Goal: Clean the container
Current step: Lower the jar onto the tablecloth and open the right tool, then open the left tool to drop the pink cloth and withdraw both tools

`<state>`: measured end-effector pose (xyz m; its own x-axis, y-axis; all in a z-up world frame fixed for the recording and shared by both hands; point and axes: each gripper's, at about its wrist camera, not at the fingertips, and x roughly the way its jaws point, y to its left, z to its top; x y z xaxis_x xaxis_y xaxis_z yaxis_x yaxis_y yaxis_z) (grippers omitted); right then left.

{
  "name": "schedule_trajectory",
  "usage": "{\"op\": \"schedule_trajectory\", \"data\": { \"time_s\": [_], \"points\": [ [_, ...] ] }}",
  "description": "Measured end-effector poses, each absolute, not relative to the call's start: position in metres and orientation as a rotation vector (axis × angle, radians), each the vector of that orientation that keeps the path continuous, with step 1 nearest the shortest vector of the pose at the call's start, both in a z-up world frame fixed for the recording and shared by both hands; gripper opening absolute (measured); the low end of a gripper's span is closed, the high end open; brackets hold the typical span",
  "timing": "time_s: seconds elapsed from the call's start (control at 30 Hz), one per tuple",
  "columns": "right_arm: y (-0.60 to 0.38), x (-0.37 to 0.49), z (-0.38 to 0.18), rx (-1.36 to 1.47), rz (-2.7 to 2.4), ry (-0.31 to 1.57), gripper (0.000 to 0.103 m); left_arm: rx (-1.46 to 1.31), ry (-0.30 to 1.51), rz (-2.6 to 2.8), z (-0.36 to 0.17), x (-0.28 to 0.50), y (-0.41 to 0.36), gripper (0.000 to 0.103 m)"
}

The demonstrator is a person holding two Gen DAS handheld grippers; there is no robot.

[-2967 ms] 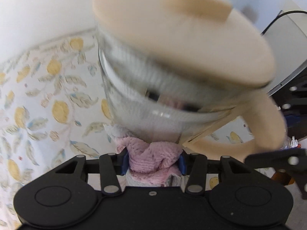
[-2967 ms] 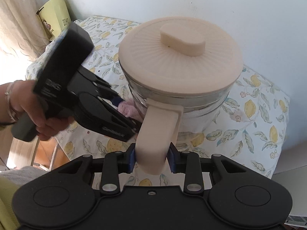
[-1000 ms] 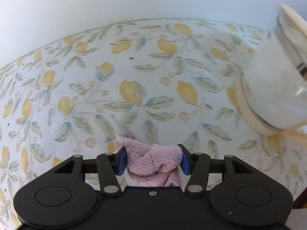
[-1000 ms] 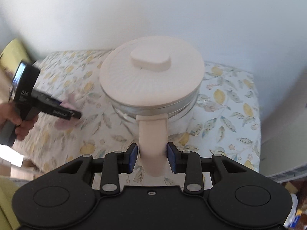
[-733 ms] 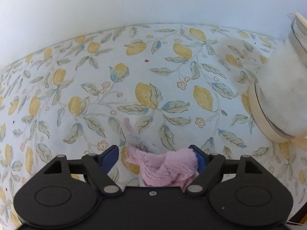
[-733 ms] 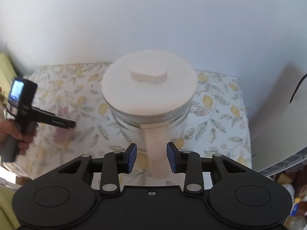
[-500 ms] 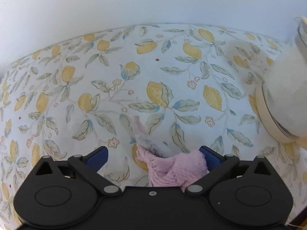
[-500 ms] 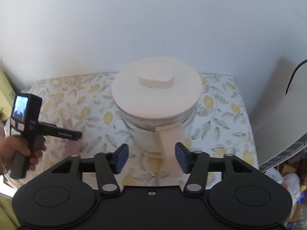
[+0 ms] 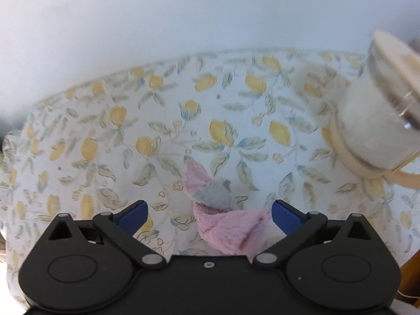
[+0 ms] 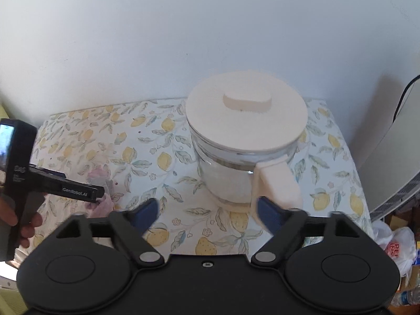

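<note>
Tabletop (image 10: 168,157) under a lemon-and-leaf print cloth, backed by a plain white wall (image 10: 183,26). White appliance (image 10: 393,144) at the right edge, a dark cord (image 10: 401,99) down its side; plastic bags (image 10: 393,246) on the floor below it. Glass container (image 10: 225,176) upright on the cloth toward the right, cream lid (image 10: 246,120) seated on top, cream handle (image 10: 275,183) turned toward the right gripper (image 10: 207,211). Jaws of that gripper spread wide, apart from the handle, nothing between them; right finger just in front of the handle's lower end, partly covering it in the right wrist view. Left gripper (image 9: 208,210) low over the cloth well left of the container, jaws likewise spread. Pink cloth (image 9: 225,225) loose on the tabletop between them, a grey patch on its folded tip, touching neither blue pad as far as could be seen. Container (image 9: 372,120) at the far right of the left wrist view, blurred and leaning from lens distortion. Person's hand (image 10: 13,223) around the left gripper's grip.
</note>
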<state>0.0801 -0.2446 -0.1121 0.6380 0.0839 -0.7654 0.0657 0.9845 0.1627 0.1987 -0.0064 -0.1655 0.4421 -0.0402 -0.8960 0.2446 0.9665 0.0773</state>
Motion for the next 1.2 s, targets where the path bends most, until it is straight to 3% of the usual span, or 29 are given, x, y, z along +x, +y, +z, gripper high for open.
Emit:
{"op": "schedule_trajectory", "data": {
  "time_s": [0.2, 0.37, 0.6, 0.87, 1.2],
  "points": [
    [-0.256, 0.072, -0.107, 0.186, 0.045, 0.866, 0.100, 0.115, 1.069, -0.095, -0.130, 0.157, -0.023, 0.103],
    [-0.266, 0.057, -0.104, 0.166, 0.066, 0.872, 0.103, 0.195, 0.994, 0.048, -0.119, 0.121, -0.048, 0.103],
    [-0.281, 0.034, -0.100, 0.209, 0.022, 0.940, 0.103, 0.163, 1.062, 0.031, -0.102, 0.080, -0.069, 0.103],
    [-0.271, 0.000, -0.093, 0.221, -0.066, 0.950, 0.103, 0.168, 1.014, -0.018, -0.063, 0.041, -0.066, 0.103],
    [-0.235, -0.021, -0.098, 0.226, -0.091, 0.971, 0.103, 0.177, 1.053, -0.077, -0.067, 0.014, -0.057, 0.103]
  ]
}}
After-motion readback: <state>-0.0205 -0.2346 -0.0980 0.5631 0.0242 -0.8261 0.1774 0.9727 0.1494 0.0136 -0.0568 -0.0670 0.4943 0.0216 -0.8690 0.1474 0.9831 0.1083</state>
